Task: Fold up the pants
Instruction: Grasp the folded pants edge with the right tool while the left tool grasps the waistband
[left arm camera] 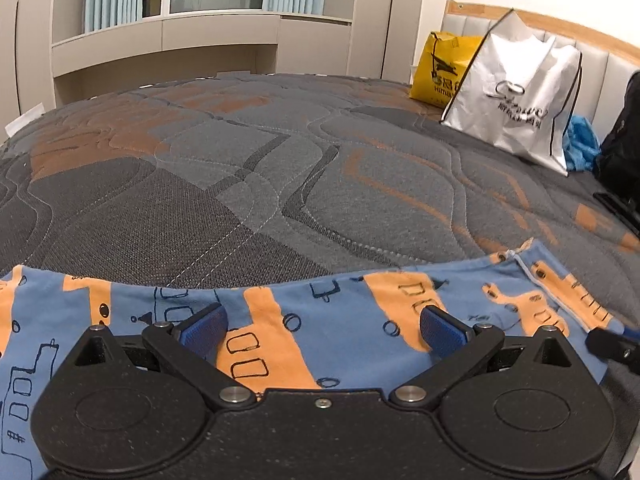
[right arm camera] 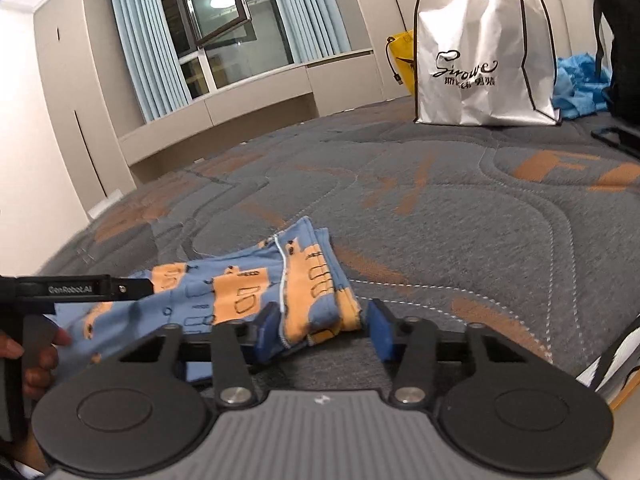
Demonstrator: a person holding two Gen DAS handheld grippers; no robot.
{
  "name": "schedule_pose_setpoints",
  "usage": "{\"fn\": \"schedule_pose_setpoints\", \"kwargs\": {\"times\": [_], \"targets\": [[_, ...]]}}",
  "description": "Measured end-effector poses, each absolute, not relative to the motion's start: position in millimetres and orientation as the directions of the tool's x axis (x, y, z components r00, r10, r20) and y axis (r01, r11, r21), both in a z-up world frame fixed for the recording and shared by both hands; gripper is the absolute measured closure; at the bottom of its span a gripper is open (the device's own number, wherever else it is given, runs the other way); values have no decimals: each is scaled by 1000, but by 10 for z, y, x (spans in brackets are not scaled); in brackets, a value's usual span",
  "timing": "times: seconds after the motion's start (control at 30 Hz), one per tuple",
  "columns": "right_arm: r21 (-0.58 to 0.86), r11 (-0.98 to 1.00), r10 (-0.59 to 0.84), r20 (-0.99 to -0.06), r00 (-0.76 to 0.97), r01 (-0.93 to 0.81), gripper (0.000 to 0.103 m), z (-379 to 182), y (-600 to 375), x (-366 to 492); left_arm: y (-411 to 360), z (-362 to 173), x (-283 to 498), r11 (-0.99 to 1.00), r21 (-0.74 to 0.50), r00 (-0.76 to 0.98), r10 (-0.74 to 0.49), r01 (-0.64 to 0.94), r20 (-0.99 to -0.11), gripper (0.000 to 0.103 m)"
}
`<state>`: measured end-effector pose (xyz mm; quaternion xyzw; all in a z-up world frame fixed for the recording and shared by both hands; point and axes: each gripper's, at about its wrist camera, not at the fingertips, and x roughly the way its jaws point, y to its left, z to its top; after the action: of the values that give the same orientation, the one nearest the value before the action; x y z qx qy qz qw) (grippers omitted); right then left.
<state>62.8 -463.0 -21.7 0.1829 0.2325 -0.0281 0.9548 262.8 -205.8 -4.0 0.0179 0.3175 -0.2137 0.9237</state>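
Blue pants with orange vehicle prints (left arm camera: 332, 316) lie flat on the grey quilted bed, near its front edge. My left gripper (left arm camera: 322, 330) is open, its blue pads (left arm camera: 442, 330) spread wide just above the cloth. In the right wrist view the pants (right arm camera: 248, 292) lie folded over, with a white drawstring showing. My right gripper (right arm camera: 320, 330) is open, its jaws on either side of the folded right end of the pants. The left gripper's black body (right arm camera: 80, 286) shows at the left over the pants.
The grey and orange bed cover (left arm camera: 280, 168) stretches far ahead. A white shopping bag (left arm camera: 516, 96), a yellow bag (left arm camera: 440, 68) and blue cloth (left arm camera: 580, 144) stand by the headboard at the far right. A black object (left arm camera: 622, 140) is at the right edge.
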Motion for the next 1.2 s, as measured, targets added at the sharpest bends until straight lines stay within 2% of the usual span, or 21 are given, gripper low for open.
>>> {"fn": "schedule_pose_setpoints", "kwargs": {"times": [0.1, 0.13, 0.17, 0.3, 0.47, 0.63, 0.8, 0.9, 0.97, 1.1, 1.2], "targets": [[333, 930, 3, -437, 900, 158, 70, -219, -4578, 595, -2030, 41, 2631, 896, -174, 700, -430, 409, -570, 1], [325, 932, -7, -426, 904, 160, 78, -216, -4545, 582, -2031, 79, 2632, 888, -204, 696, -452, 413, -558, 1], [319, 934, -11, -414, 910, 157, 81, -211, -4513, 569, -2037, 119, 2634, 877, -235, 689, -476, 419, -546, 1], [206, 965, -76, -383, 921, 165, 83, -168, -4293, 548, -2156, 290, 2671, 792, -370, 610, -610, 485, -506, 1], [-30, 992, -127, -324, 937, 124, 83, -103, -3942, 521, -2454, 368, 2804, 633, -534, 407, -772, 560, -488, 1], [-160, 985, -103, -297, 949, 57, 83, -78, -3654, 523, -2760, 214, 2890, 614, -566, 299, -778, 550, -552, 1], [-260, 965, -89, -291, 952, 10, 83, -111, -3422, 549, -2770, 150, 2884, 601, -611, 277, -792, 515, -544, 6], [-278, 960, -78, -298, 951, -9, 83, -139, -3332, 569, -2776, 143, 2909, 632, -595, 293, -768, 497, -570, 21], [-279, 960, -76, -297, 952, -10, 83, -153, -3313, 560, -2789, 122, 2917, 642, -594, 289, -759, 485, -584, 39], [-278, 961, -75, -292, 953, -10, 81, -165, -3297, 527, -2785, 77, 2923, 648, -604, 278, -754, 464, -595, 67], [-279, 960, -79, -282, 956, -3, 66, -155, -3300, 473, -2770, 56, 2929, 652, -609, 282, -752, 452, -596, 82]]}}
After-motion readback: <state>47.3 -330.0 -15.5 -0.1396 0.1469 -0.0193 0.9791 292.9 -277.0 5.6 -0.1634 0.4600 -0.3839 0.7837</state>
